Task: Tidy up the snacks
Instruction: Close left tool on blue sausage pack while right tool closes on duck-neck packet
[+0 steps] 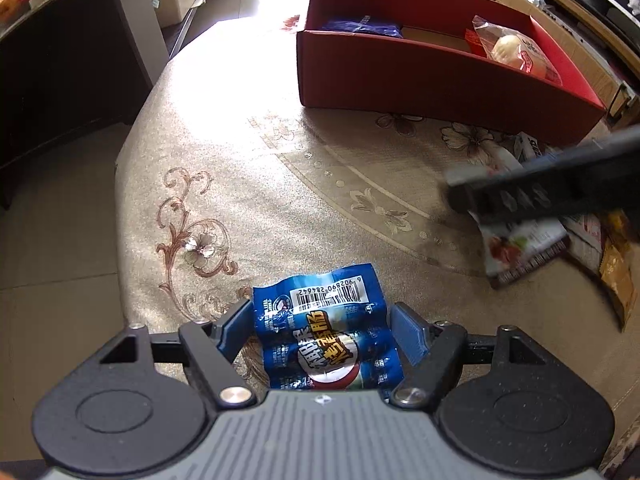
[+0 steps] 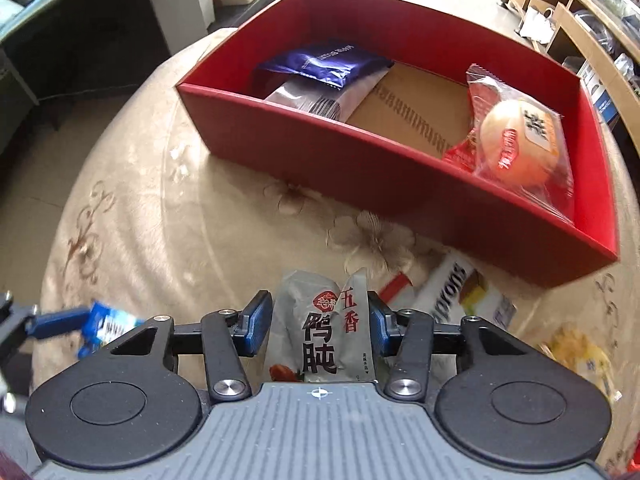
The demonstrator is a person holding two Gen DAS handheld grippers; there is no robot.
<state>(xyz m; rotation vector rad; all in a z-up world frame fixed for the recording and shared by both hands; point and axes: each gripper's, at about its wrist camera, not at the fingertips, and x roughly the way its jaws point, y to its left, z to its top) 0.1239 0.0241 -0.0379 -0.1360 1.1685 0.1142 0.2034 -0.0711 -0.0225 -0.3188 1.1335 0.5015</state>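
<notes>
Holding, left side: the left gripper has its blue pads pressed against both sides of a blue sausage pack, barcode end forward, above the tablecloth.
Holding, right side: the right gripper is clamped on a grey snack pouch with black and red print; the pouch buckles between the pads.
Loose snacks: just past the right gripper a white carton and a yellow packet lie on the cloth, near the front wall of the box.
Box: a red box stands further back on the table, open at the top.
Box contents: a dark blue packet lying over a white wrapper at one end, a wrapped round bun at the other, bare cardboard floor between.
Progress: judged roughly halfway; three items are in, two are in the grippers and not yet over the box, at least two more wait on the cloth.
Surface: a round table under a beige tablecloth with floral scrollwork, glare toward the far edge.
Room: tiled floor, dark cabinet to the left, wooden shelving to the right, cartons at the back.
</notes>
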